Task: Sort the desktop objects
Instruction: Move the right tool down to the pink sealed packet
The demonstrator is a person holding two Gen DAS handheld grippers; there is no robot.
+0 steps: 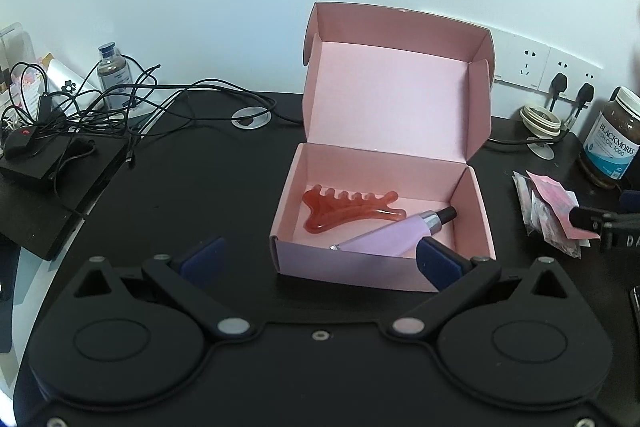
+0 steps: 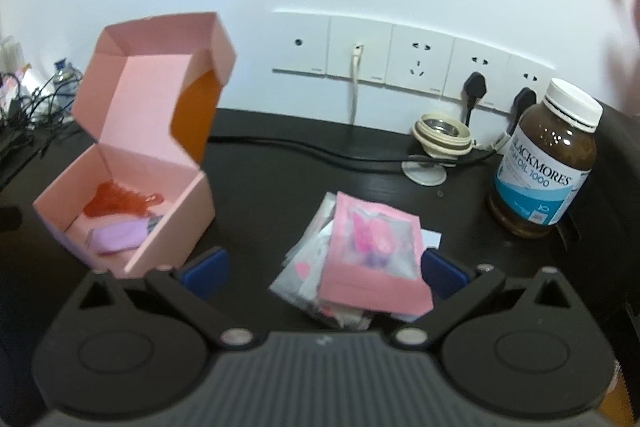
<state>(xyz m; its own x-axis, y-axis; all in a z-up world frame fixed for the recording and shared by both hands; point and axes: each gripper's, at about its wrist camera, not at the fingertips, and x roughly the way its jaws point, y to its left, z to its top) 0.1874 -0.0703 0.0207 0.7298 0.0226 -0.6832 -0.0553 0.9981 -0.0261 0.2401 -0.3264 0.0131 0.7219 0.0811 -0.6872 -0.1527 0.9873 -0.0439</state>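
An open pink box (image 1: 360,263) stands mid-desk with its lid up. Inside lie a red comb-shaped scraper (image 1: 340,209) and a lilac tube (image 1: 388,237) with a silver neck and dark cap. My left gripper (image 1: 320,261) is open just in front of the box's near wall, holding nothing. In the right wrist view the box (image 2: 176,227) is at the left. A stack of pink and clear packets (image 2: 360,259) lies on the black desk between the open fingers of my right gripper (image 2: 326,273). The same packets (image 1: 552,211) show at the right of the left wrist view.
A brown fish-oil jar (image 2: 548,163) with a white lid stands at the right, beside a cream ring-shaped part (image 2: 442,137). Wall sockets (image 2: 416,63) with plugs and a cable run behind. At far left are tangled black cables (image 1: 80,107), a black case (image 1: 48,171) and a small bottle (image 1: 114,71).
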